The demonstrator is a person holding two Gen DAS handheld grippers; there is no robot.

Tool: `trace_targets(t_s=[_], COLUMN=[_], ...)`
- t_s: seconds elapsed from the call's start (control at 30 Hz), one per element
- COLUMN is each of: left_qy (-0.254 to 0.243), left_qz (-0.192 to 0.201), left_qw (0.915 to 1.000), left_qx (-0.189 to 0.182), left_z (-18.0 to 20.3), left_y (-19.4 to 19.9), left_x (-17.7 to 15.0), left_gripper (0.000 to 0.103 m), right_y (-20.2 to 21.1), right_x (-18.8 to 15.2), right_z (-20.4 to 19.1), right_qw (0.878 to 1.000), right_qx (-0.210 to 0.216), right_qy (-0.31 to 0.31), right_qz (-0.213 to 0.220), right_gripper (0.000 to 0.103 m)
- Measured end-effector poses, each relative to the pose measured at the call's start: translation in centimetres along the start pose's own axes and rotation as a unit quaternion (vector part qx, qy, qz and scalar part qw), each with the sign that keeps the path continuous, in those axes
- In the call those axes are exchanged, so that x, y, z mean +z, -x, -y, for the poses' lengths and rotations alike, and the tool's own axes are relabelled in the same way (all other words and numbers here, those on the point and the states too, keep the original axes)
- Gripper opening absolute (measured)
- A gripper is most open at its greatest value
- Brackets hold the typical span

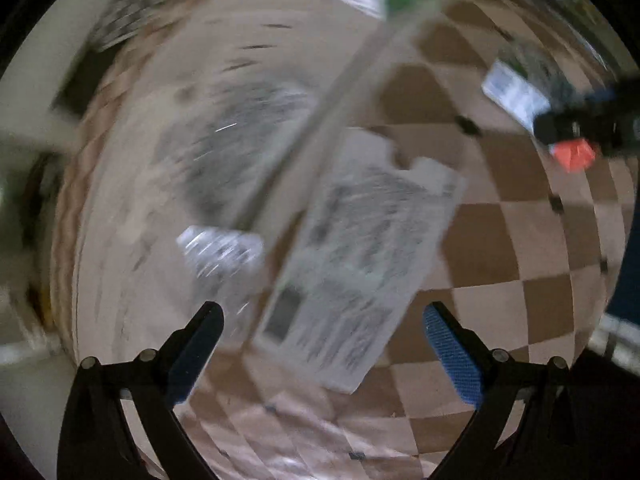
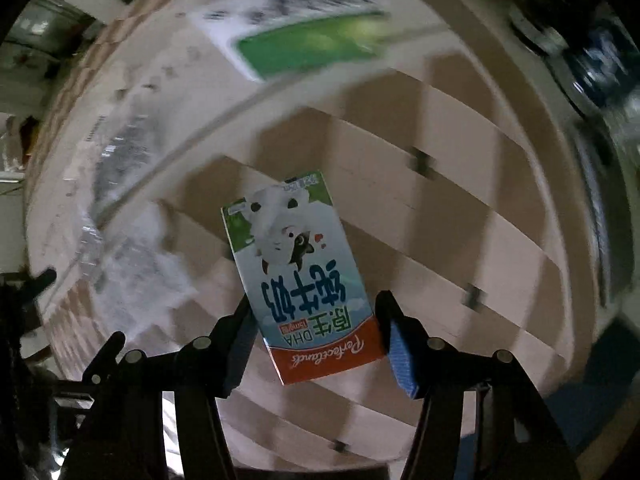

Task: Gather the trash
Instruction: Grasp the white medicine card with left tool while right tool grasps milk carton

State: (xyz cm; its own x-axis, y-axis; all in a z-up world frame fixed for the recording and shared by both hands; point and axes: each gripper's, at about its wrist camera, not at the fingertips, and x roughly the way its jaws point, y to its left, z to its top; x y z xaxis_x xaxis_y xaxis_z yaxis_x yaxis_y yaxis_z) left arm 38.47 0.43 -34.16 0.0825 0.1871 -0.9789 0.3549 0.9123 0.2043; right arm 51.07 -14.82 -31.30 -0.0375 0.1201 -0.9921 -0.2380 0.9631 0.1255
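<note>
My right gripper (image 2: 316, 332) is shut on a milk carton (image 2: 300, 276) with a cartoon cow and an orange band, held above the checkered floor. In the left wrist view that gripper and its carton (image 1: 516, 92) show at the far right, blurred. My left gripper (image 1: 322, 344) is open and empty above a white printed carton or paper (image 1: 360, 256) that lies on the floor. A crumpled clear plastic wrapper (image 1: 220, 252) lies to its left. A green and white flat box (image 2: 304, 36) lies farther off.
The floor is brown and beige checkered tiles (image 2: 440, 208). A long pale stick or strip (image 1: 320, 120) runs diagonally across the floor. A grey smudged patch (image 1: 228, 140) lies on pale sheeting. Dark cluttered objects (image 2: 600, 60) stand at the right edge.
</note>
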Motion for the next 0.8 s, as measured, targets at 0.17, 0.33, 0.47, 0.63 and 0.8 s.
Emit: trace_targets(t_s=[0.17,0.33,0.47,0.63,0.8], left_qy=[-0.04,-0.016,0.148,0.441,0.515], left_qz=[-0.006,-0.006,-0.046,-0.066,-0.051], left_qw=[0.9988,0.9984,0.9857,0.881,0.835], left_qx=[-0.028,-0.053,-0.066,-0.159,-0.187], left_z=[0.9,0.4,-1.4,-5.2,-6.2], left_y=[-0.7,0.3,0.5,0.6,-0.6], left_x=[2.1,2.5,0.6,-5.9,-8.2], left_gripper=[0.089,0.076,0.076,0.076,0.079], right_y=[-0.5,-0.7,-0.7,-1.3,-2.3], right_x=[0.2,0.2,-2.1,-4.3,-5.9], right_z=[2.1,1.9,0.8,-1.1,-4.6], right_qw=[1.0,1.0,1.0,1.0,0.998], right_qx=[-0.004,-0.01,-0.01,-0.002,0.014], right_qy=[-0.009,-0.008,-0.008,0.006,0.03], right_qz=[-0.006,-0.002,-0.005,-0.023,-0.045], right_gripper=[0.06,0.06,0.06,0.06,0.061])
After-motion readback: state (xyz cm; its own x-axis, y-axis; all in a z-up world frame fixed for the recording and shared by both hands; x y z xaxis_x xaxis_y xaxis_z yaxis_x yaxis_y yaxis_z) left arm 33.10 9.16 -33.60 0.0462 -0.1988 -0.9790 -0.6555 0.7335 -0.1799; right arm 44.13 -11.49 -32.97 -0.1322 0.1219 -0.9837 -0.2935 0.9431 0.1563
